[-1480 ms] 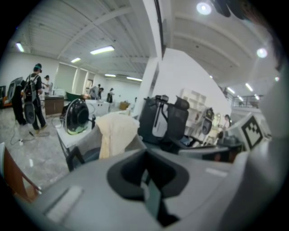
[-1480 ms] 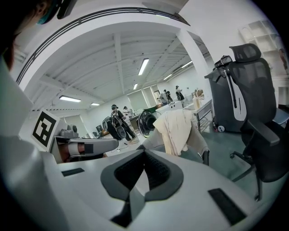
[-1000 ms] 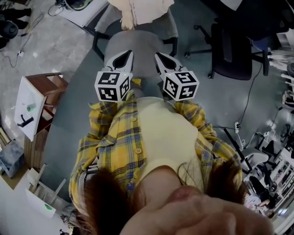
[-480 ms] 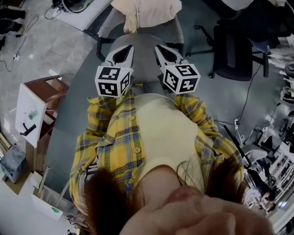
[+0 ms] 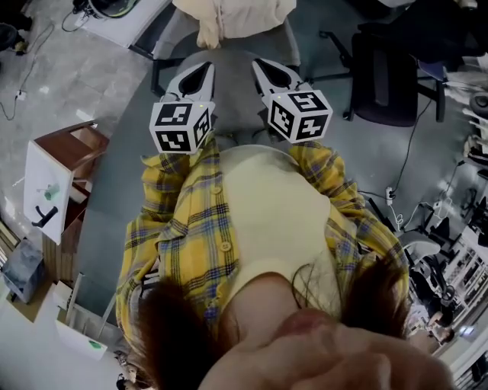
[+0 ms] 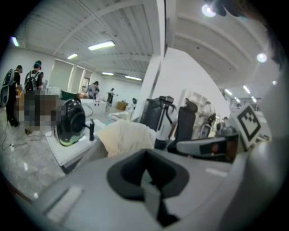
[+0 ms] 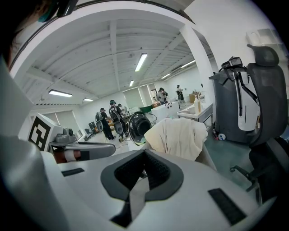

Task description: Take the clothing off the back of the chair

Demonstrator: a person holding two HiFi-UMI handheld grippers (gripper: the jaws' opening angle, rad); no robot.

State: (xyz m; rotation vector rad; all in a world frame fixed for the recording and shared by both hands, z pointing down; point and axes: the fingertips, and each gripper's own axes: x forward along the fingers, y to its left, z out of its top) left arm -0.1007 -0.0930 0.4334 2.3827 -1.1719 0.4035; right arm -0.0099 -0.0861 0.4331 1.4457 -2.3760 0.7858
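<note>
Cream clothing [image 5: 232, 17] on a grey chair [image 5: 229, 80]. The left gripper [image 5: 200, 72] and right gripper [image 5: 267, 70] are pale grey and black, and each cube bears black-and-white square markers. The person's shirt [image 5: 183, 236] is yellow plaid crossed with blue and dark lines, over a pale yellow top [image 5: 267, 221]. The office chair [image 5: 385, 76] is black, the floor [image 5: 114, 190] grey-blue.

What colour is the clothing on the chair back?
Cream clothing; best in the right gripper view.
</note>
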